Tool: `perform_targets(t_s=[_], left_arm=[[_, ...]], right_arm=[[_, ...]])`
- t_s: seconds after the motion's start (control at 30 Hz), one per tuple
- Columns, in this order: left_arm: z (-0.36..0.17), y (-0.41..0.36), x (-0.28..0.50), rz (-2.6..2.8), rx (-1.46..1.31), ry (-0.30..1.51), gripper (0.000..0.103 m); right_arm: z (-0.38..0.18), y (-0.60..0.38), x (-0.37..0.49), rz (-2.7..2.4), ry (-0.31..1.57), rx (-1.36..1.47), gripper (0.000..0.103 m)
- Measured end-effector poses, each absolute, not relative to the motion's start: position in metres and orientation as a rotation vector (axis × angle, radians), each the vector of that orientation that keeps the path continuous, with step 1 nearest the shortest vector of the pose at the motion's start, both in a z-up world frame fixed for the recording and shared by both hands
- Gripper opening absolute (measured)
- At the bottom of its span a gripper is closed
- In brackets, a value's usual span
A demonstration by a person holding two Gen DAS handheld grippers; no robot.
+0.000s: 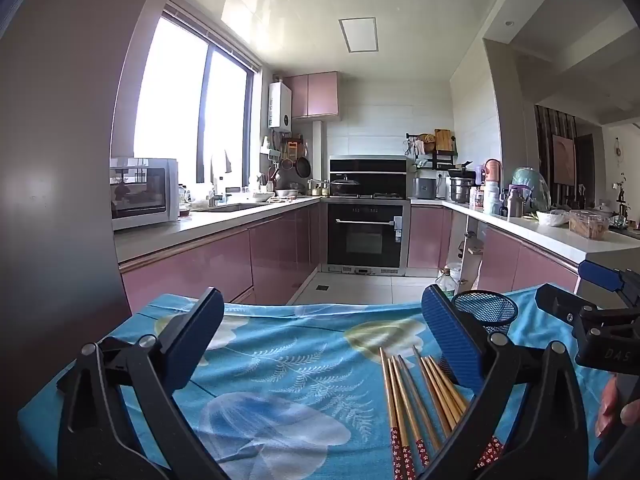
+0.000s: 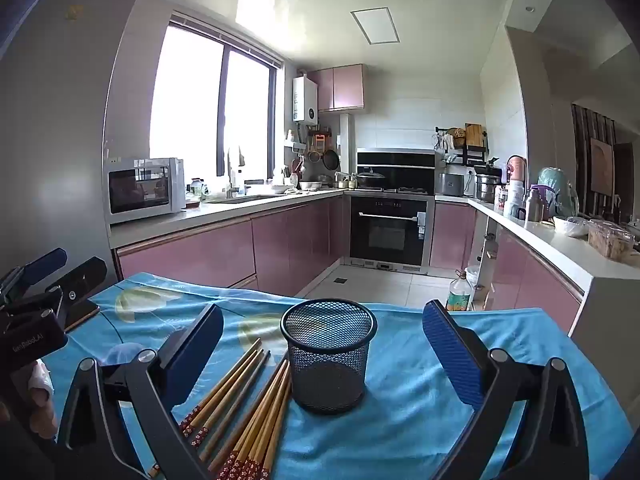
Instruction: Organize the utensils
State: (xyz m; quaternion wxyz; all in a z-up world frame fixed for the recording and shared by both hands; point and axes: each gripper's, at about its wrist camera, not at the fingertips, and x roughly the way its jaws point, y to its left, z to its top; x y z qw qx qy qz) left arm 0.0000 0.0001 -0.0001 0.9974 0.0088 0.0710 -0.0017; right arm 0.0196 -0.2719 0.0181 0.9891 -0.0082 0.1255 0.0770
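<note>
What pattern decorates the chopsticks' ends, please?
Red with small white flowers on the chopsticks, clearest in the right wrist view.

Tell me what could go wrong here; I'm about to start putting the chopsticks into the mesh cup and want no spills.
1. The chopsticks lie overlapped in a fan, so closing on one may drag or scatter its neighbours.
2. The mesh cup looks light, empty and unheld; a bump from the right gripper could tip it.
3. The cloth is wrinkled and could shift under a push.

Chopsticks (image 2: 244,408) lie left of the holder (image 2: 328,354) on the table (image 2: 420,420).
</note>
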Motion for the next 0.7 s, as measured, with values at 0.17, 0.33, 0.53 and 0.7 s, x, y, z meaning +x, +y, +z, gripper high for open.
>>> perform_targets(t_s=[0.17, 0.33, 0.53, 0.7], left_arm=[[0.0002, 0.0001, 0.0002, -0.001, 0.015, 0.143, 0.097], [0.0005, 0.0006, 0.0001, -0.001, 0.011, 0.141, 0.097], [0.0007, 0.0012, -0.0008, -0.001, 0.010, 0.137, 0.097], [0.0007, 0.0015, -0.0005, -0.001, 0.008, 0.138, 0.097]], right_arm=[[0.0184, -0.2725, 0.0182, 0.152, 0.241, -0.010, 0.097], [0.0192, -0.2767, 0.0227, 0.155, 0.245, -0.007, 0.097], [0.0160, -0.2748, 0.0218, 0.157, 0.244, 0.000, 0.097], [0.0185, -0.2729, 0.0224, 0.158, 0.251, -0.001, 0.097]])
